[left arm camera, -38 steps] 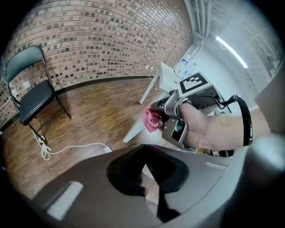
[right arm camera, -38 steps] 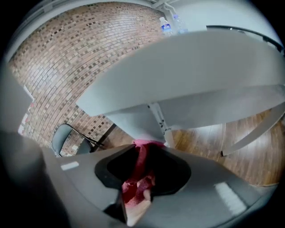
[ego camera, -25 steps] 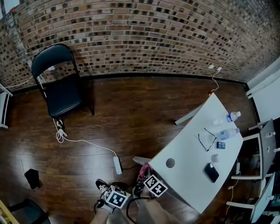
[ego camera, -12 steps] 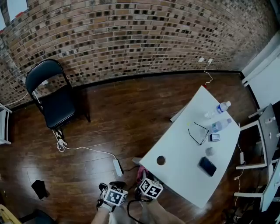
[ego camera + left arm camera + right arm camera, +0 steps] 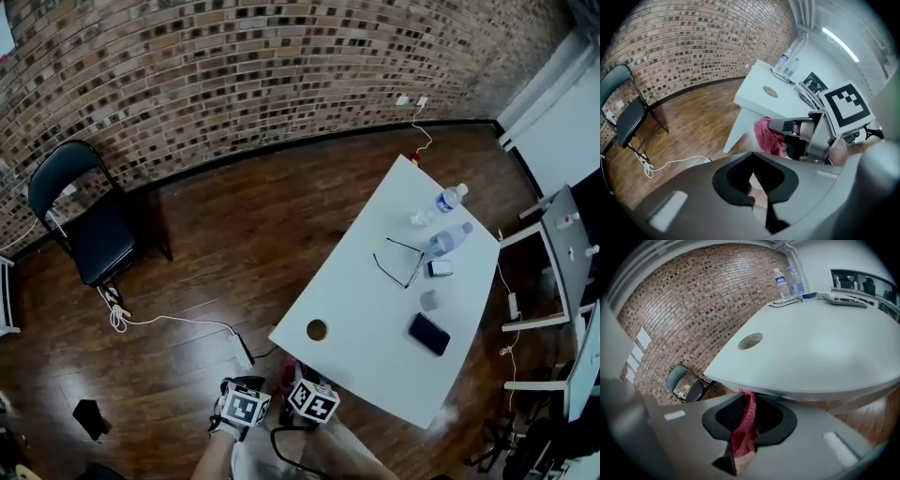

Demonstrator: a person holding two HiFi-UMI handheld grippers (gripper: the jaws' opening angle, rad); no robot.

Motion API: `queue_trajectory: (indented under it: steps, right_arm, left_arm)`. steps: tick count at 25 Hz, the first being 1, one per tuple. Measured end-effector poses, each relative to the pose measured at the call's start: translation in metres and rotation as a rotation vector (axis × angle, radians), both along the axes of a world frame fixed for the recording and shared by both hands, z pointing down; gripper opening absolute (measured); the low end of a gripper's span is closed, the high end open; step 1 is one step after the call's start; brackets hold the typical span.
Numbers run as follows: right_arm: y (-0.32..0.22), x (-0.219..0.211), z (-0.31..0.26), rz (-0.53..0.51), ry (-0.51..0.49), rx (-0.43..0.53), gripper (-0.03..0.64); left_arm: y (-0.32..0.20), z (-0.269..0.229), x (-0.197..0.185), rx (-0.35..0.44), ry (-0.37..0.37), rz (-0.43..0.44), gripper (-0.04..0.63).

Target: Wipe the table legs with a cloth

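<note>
A white table (image 5: 394, 309) stands at the middle right, with a round hole (image 5: 317, 329) near its near corner. Both grippers are low at the bottom of the head view, just below that corner. My right gripper (image 5: 743, 427) is shut on a pink cloth (image 5: 746, 420), held right under the table's edge (image 5: 806, 390). In the left gripper view the cloth (image 5: 768, 136) hangs beside a slanted white table leg (image 5: 735, 133). My left gripper (image 5: 754, 185) sits beside the right one (image 5: 312, 400), jaws together, holding nothing.
Two water bottles (image 5: 450, 199), glasses (image 5: 398, 262) and a dark phone (image 5: 428, 334) lie on the table. A black folding chair (image 5: 89, 225) stands by the brick wall. A white cable and power strip (image 5: 239, 352) cross the wooden floor. More white furniture (image 5: 562, 262) stands at the right.
The head view has swung right, so the table and chair sit further left in frame. Both grippers stay low by the table's near corner, the cloth still gripped.
</note>
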State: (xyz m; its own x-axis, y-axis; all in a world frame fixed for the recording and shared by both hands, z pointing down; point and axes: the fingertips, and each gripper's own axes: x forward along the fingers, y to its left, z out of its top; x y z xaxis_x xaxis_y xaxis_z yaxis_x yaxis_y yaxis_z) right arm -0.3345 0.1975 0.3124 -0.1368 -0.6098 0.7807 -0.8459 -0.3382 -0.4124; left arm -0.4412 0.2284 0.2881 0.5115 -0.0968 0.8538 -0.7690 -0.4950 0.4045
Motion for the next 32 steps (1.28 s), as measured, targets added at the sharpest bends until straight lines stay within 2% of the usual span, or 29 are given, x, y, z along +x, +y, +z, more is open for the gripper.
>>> queue_trajectory:
  steps: [5, 10, 16, 24, 32]
  right_arm:
    - [0.008, 0.013, 0.0, 0.023, 0.029, 0.005, 0.06]
    - [0.009, 0.015, 0.0, 0.066, 0.051, 0.023, 0.061]
    - [0.015, 0.018, -0.004, 0.117, 0.06, 0.04, 0.061]
    - [0.047, 0.053, -0.004, 0.249, 0.071, 0.044, 0.061]
    - [0.078, 0.09, -0.007, 0.311, 0.08, 0.055, 0.063]
  left_arm:
    - [0.011, -0.01, 0.028, -0.013, 0.051, 0.117, 0.002]
    - [0.027, -0.008, 0.027, 0.003, 0.039, 0.285, 0.002]
    - [0.04, -0.017, 0.027, -0.008, 0.032, 0.425, 0.002]
    - [0.054, -0.025, 0.039, 0.004, 0.028, 0.565, 0.002]
    - [0.08, -0.029, 0.06, -0.008, 0.014, 0.684, 0.002]
